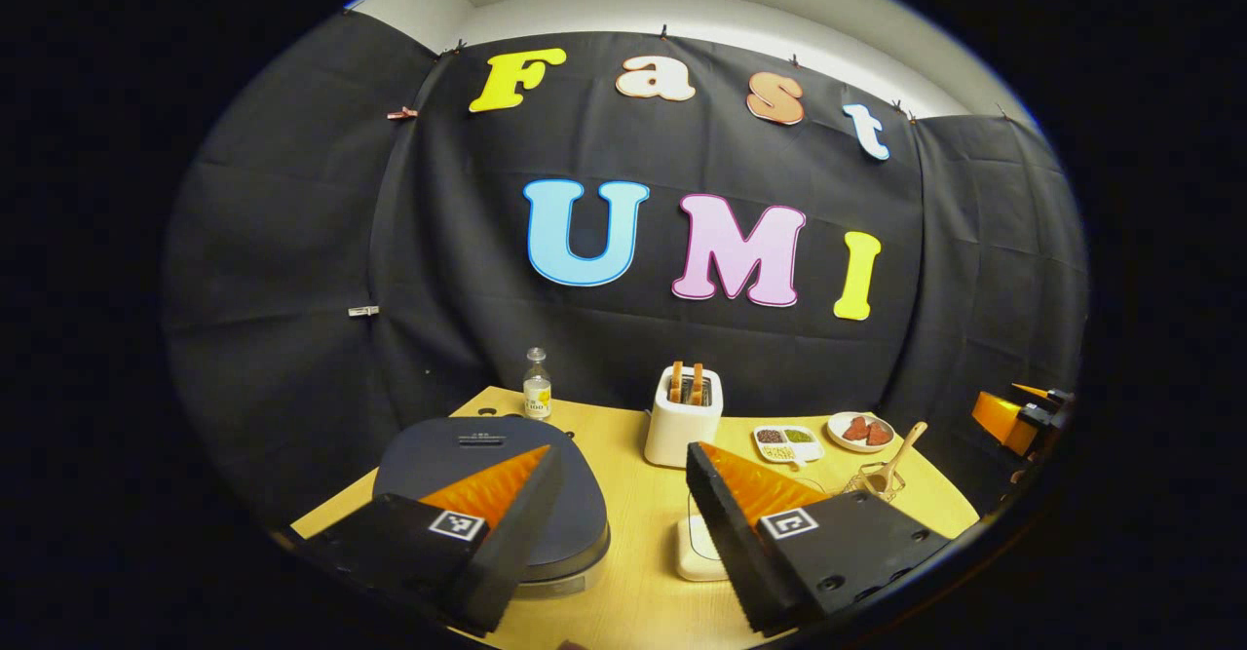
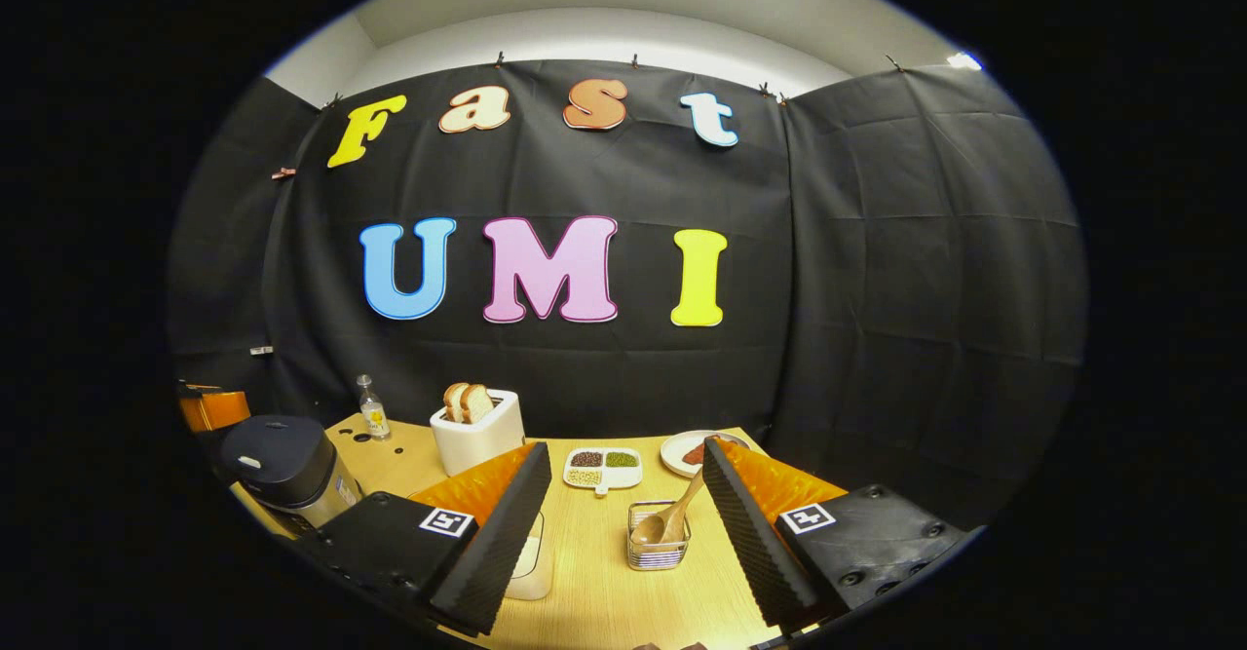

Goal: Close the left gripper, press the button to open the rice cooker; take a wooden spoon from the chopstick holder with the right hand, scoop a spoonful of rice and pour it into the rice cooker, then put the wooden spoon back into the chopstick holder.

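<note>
Two grippers: both hang above a wooden table (image 2: 604, 572) with their fingers spread wide and nothing between them.
Rice cooker: the dark-lidded rice cooker (image 1: 487, 455) sits shut just ahead of the left gripper (image 1: 623, 494), partly behind that gripper's left finger; from the right gripper (image 2: 623, 504) it stands far off to the left, at the table's edge.
Wooden spoon: the wooden spoon (image 2: 667, 518) leans in the wire chopstick holder (image 2: 658, 548), bowl down, handle tilted up and to the right, straight ahead between the right gripper's spread fingers.
Same holder, other side: in the left gripper view it lies ahead and to the right, beyond that gripper's right finger.
White container: a white container (image 1: 697, 543) rests on the table between the left gripper's fingers, half hidden by the right one; what it holds cannot be told.
Farther ahead: a white toaster (image 2: 477, 436) with two bread slices, a divided dish (image 2: 604, 467) of beans, a plate (image 1: 860, 430) with reddish pieces, and a small bottle (image 1: 537, 387) near the black wall.
</note>
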{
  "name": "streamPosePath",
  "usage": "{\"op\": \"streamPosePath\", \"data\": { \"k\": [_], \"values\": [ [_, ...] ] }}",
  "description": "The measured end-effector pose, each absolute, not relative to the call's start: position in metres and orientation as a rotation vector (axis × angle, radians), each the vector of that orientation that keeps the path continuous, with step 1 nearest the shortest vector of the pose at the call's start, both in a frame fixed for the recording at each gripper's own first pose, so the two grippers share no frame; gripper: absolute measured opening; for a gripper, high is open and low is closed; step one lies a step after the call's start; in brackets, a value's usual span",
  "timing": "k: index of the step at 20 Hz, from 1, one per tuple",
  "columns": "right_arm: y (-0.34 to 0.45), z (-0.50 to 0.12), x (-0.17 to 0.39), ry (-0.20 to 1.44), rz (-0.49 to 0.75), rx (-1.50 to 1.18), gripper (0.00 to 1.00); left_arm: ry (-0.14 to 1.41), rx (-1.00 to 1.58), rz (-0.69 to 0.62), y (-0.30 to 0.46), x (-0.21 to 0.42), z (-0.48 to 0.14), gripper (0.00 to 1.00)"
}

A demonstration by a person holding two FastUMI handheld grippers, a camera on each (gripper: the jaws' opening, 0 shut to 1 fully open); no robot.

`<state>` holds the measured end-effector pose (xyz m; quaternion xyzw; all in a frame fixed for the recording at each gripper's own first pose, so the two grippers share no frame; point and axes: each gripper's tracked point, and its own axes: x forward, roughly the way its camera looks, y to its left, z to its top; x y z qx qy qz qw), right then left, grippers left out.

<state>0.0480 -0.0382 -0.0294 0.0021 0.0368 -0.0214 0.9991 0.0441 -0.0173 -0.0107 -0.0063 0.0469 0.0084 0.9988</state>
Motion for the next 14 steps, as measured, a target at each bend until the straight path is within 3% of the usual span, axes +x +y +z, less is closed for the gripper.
{"op": "streamPosePath", "data": {
  "k": [1,2,3,4,7,8,9,10,14],
  "values": [
    [-0.038,-0.031,0.048,0.076,-0.041,0.001,0.98,0.108,-0.004,0.012,-0.014,0.046,-0.013,0.83],
    [-0.039,-0.032,0.049,0.078,-0.041,-0.001,0.98,0.122,-0.009,-0.013,-0.015,0.044,-0.014,0.72],
    [-0.038,-0.033,0.049,0.081,-0.04,0.0,0.98,0.14,-0.024,-0.034,-0.014,0.045,-0.017,0.7],
    [-0.038,-0.035,0.05,0.085,-0.041,0.002,0.98,0.162,-0.057,-0.046,-0.011,0.045,-0.02,0.51],
    [-0.038,-0.038,0.05,0.096,-0.04,0.01,0.98,0.213,-0.116,0.027,0.025,0.044,-0.03,0.34],
    [-0.038,-0.041,0.049,0.107,-0.039,0.015,0.98,0.228,-0.114,0.073,0.041,0.046,-0.035,0.17],
    [-0.039,-0.046,0.05,0.12,-0.04,0.022,0.98,0.24,-0.123,0.092,0.051,0.045,-0.04,0.17],
    [-0.039,-0.049,0.05,0.133,-0.042,0.028,0.98,0.254,-0.137,0.099,0.058,0.041,-0.04,0.07],
    [-0.042,-0.055,0.049,0.157,-0.049,0.037,0.98,0.333,-0.13,0.104,0.076,0.036,-0.063,0.06]
  ]
}}
